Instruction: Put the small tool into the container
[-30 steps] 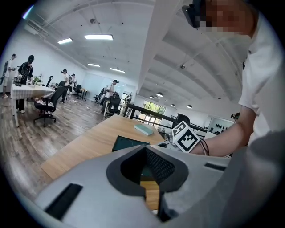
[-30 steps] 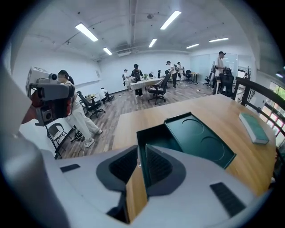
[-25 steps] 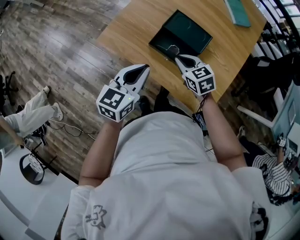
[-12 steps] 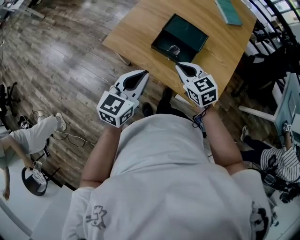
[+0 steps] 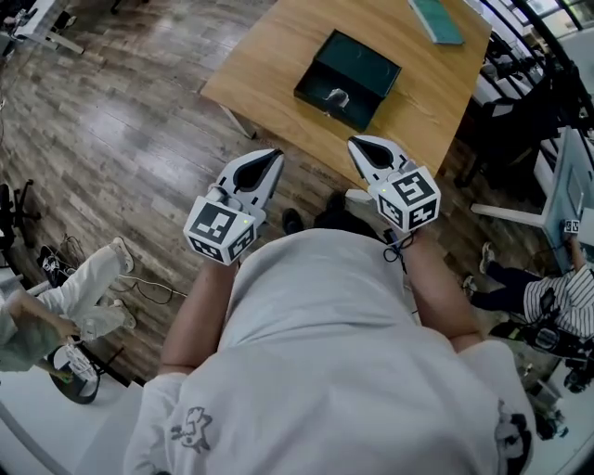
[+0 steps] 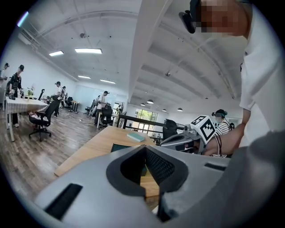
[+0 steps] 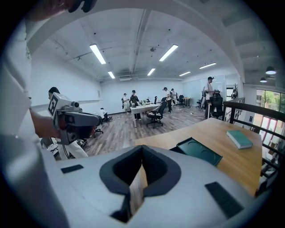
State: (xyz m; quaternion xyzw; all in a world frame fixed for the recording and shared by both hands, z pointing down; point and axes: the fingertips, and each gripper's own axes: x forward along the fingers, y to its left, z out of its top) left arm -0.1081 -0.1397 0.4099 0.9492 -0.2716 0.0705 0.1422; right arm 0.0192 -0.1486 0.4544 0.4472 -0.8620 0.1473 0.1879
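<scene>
A dark green container [image 5: 357,65] lies open on the wooden table [image 5: 278,56]. A small silvery tool [image 5: 335,96] rests inside it near the front wall. My right gripper [image 5: 355,142] is shut and empty, held off the table's near edge, short of the container. The left gripper [image 5: 272,154] hovers beside it over the floor, also shut with nothing between its jaws. The right gripper view shows the container [image 7: 199,151] ahead to the right of the jaws [image 7: 142,147]. In the left gripper view the container [image 6: 119,147] peeks past the jaws [image 6: 144,147].
A teal book [image 5: 434,19] lies at the table's far end. Wood floor lies left of the table, with a seated person's legs [image 5: 83,278] and cables. Chairs and another person [image 5: 548,306] crowd the right side. The person's torso fills the bottom of the head view.
The right gripper has drawn back from the tool in the container toward the body. The left gripper has pulled back too. The tool stays in the container.
</scene>
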